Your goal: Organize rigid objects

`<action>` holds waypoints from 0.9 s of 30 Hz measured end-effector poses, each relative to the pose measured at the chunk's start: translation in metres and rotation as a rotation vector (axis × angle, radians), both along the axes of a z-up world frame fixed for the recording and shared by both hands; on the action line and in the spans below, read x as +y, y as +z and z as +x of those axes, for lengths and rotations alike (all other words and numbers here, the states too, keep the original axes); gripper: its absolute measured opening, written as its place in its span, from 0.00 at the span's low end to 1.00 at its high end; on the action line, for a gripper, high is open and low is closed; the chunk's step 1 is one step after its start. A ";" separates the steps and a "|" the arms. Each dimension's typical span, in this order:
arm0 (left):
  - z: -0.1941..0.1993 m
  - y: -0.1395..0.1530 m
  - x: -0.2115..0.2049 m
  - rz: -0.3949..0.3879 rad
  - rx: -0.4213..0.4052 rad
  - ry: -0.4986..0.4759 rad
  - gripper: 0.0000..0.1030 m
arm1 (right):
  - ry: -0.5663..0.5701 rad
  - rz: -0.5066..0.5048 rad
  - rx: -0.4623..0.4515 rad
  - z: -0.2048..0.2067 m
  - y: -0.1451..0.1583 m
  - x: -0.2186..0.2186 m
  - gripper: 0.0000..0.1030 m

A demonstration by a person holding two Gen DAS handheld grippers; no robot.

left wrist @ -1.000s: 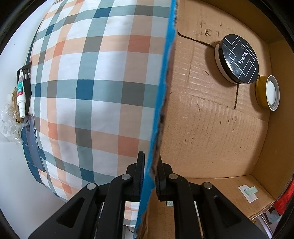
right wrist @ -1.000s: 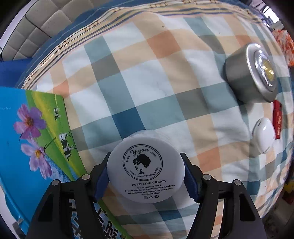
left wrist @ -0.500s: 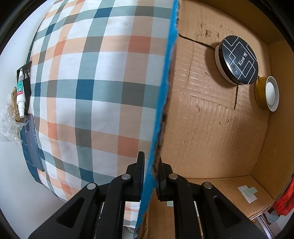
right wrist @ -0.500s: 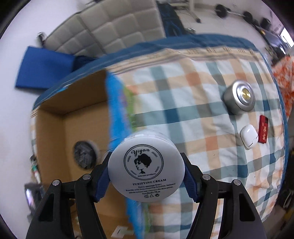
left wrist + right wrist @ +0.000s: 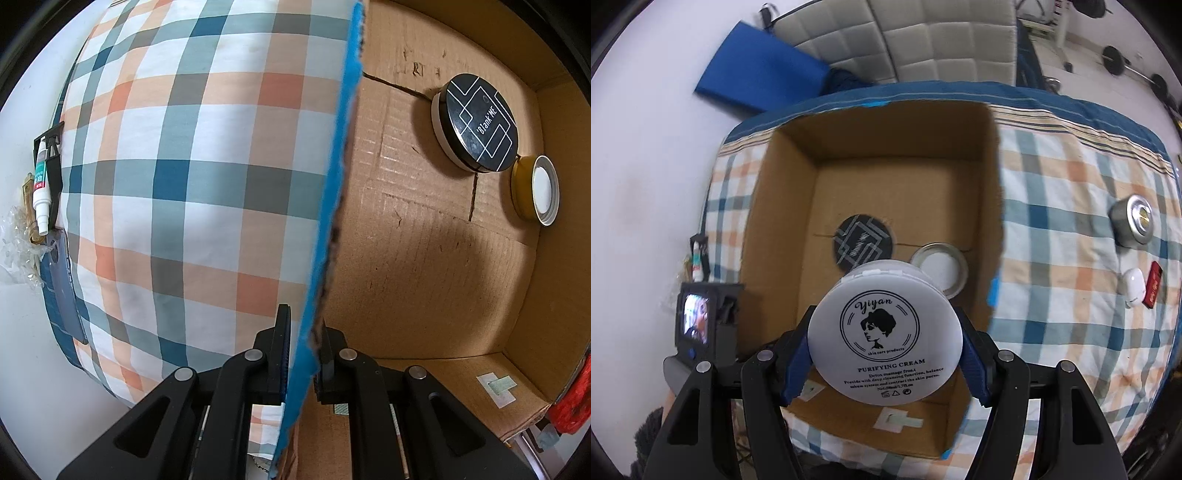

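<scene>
Two tools working: right tool [image 5: 885, 354] clamps the white cream jar [image 5: 885, 332] above the cardboard box [image 5: 786, 206]; left tool [image 5: 301, 354] pinches the box's blue-edged wall [image 5: 332, 192].

Plaid bedsheet [image 5: 1052, 332] covers the bed, blue border at 12 o'clock. Grey tufted headboard [image 5: 923, 40] beyond, 12 o'clock; blue mat [image 5: 757, 77] leaning by it at 11. Dumbbells [image 5: 1115, 61] on floor, 2 o'clock, blurred. White floor [image 5: 33, 369] at 8 o'clock in left view. Small white spray bottle [image 5: 40, 192] at bed edge, 9 o'clock, lying beside a black clip-like piece [image 5: 51, 147]. Crinkled clear plastic wrap [image 5: 18, 251] just below bottle. Red fabric [image 5: 570, 402] at 4 o'clock outside the box, partly cut off. Small lit screen on black device [image 5: 696, 317], 9 o'clock in right view.
</scene>
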State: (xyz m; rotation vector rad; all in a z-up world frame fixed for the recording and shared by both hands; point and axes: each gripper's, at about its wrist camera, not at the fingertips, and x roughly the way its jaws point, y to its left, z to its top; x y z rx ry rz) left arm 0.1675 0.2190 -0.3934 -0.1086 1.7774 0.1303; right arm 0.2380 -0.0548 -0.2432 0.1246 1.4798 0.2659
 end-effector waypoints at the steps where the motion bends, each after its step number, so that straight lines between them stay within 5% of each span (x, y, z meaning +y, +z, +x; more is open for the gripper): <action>1: 0.000 0.000 0.000 -0.001 0.000 0.001 0.08 | 0.012 -0.001 0.000 -0.001 0.000 0.004 0.68; 14: 0.006 0.010 0.008 -0.022 -0.012 0.017 0.08 | 0.059 0.002 -0.030 0.018 0.013 0.040 0.68; 27: 0.005 0.009 0.010 -0.027 -0.010 0.015 0.08 | 0.002 0.004 -0.036 0.067 -0.017 0.046 0.68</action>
